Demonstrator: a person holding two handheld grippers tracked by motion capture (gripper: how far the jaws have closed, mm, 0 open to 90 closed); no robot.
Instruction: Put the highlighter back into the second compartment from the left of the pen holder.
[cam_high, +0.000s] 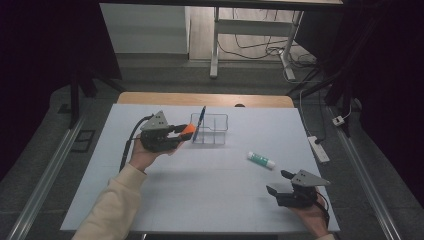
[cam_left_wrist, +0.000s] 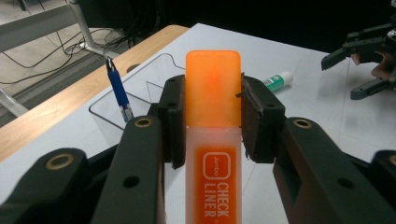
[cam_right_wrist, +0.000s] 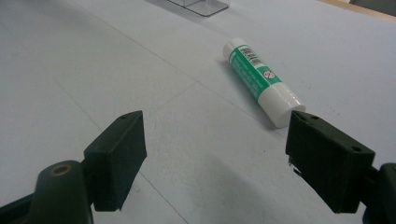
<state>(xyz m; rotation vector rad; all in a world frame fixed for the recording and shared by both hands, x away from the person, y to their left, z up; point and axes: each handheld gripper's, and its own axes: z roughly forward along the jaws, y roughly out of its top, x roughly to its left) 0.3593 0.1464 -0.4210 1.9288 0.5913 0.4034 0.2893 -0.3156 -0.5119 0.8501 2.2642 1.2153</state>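
Orange highlighter (cam_left_wrist: 213, 135): one item, translucent cap, body printed "CHECK LINER", pinched between the two pads of my left gripper (cam_high: 183, 133), the pads pressing its sides just below the cap, cap end pointing away from my hand. In the high view I saw it (cam_high: 188, 129) raised off the white table (cam_high: 200, 190) at the far left of centre, its tip just beside the left wall of the clear organiser (cam_high: 210, 129). Clear organiser: one item, divided into compartments, standing near the far edge of the table. Blue pen (cam_high: 201, 120): one item, standing tilted in the organiser's left compartment, clip end up; in the left gripper view I saw it (cam_left_wrist: 117, 88) to the left of the highlighter. Glue stick (cam_high: 261, 160): one item, green and white, lying on its side on the table right of centre, well apart from the organiser; in the right gripper view it (cam_right_wrist: 259, 79) lay just beyond the right jaw, not touching it. My right gripper (cam_high: 279, 183): jaws spread wide with nothing between them, held low over the near right part of the table, near the glue stick.
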